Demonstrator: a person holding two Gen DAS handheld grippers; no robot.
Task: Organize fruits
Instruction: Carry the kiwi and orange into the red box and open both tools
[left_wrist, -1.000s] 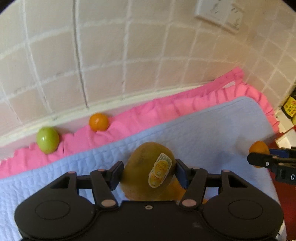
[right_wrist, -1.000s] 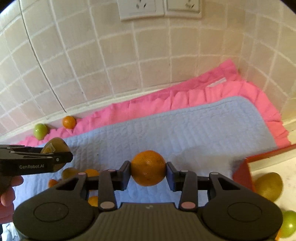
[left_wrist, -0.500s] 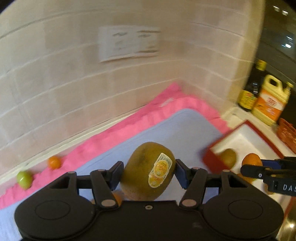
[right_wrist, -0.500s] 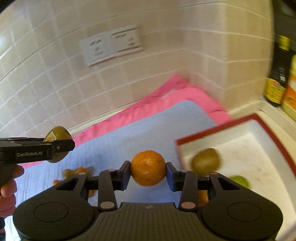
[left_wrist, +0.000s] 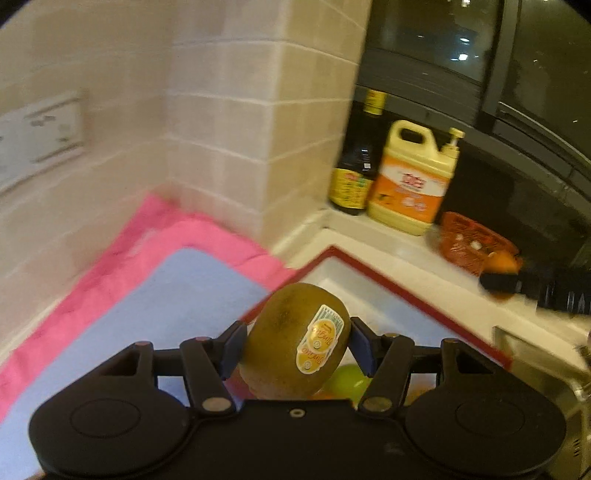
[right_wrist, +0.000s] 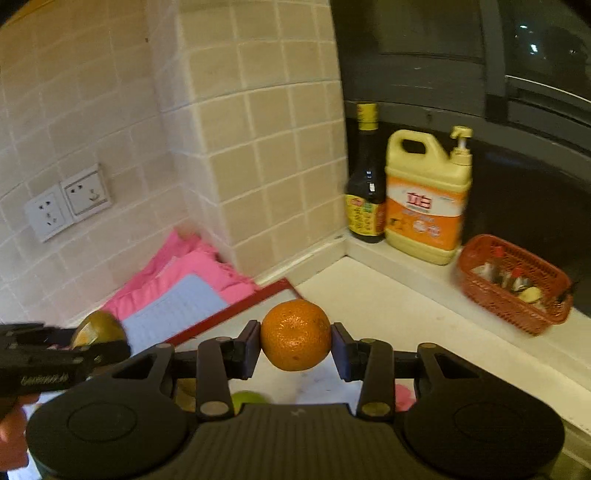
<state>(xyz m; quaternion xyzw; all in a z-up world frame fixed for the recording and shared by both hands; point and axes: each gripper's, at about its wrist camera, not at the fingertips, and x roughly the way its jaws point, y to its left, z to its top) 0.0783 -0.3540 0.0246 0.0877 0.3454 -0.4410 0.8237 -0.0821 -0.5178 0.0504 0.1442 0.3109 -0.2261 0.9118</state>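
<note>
My left gripper (left_wrist: 295, 341) is shut on a brown kiwi (left_wrist: 280, 336) with a yellow sticker, held above the near corner of a white tray with a red rim (left_wrist: 413, 291). A green fruit (left_wrist: 347, 380) lies in the tray just below it. My right gripper (right_wrist: 295, 345) is shut on an orange (right_wrist: 295, 334) and hovers over the tray (right_wrist: 229, 314). The left gripper and its kiwi (right_wrist: 98, 326) show at the left of the right wrist view. The right gripper with its orange (left_wrist: 500, 262) shows at the right of the left wrist view.
A pink and blue cloth (left_wrist: 155, 291) lies left of the tray. A dark sauce bottle (right_wrist: 365, 184), a yellow detergent jug (right_wrist: 424, 199) and a red basket (right_wrist: 513, 284) stand on the ledge behind. A tiled wall corner (right_wrist: 258, 166) juts out.
Both grippers have swung right, from over the cloth to over the red-rimmed tray, each still holding its fruit. The fruits on the cloth have left view.
</note>
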